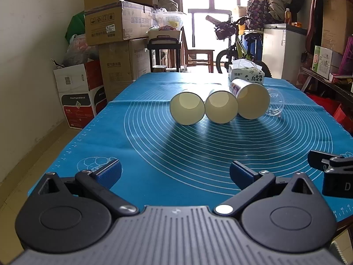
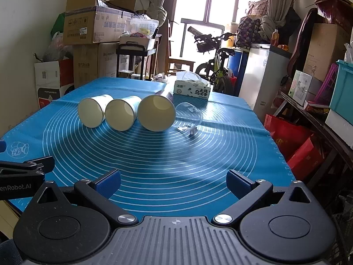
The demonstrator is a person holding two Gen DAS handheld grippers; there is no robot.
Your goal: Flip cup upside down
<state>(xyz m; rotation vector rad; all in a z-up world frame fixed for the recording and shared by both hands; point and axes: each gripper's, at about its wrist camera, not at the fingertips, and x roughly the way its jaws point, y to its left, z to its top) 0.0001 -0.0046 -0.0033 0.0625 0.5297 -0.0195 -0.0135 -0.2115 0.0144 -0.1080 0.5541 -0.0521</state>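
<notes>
Three paper cups lie on their sides in a row on the blue mat, mouths toward me: a left cup, a middle cup and a larger right cup. A clear plastic cup lies on its side just right of them. They also show in the right wrist view: left cup, middle cup, right cup, clear cup. My left gripper is open and empty, well short of the cups. My right gripper is open and empty, also near the front edge.
A tissue box stands behind the cups near the mat's far edge. Cardboard boxes are stacked at the left wall. A bicycle and a white cabinet stand beyond the table. Red bags sit at the right.
</notes>
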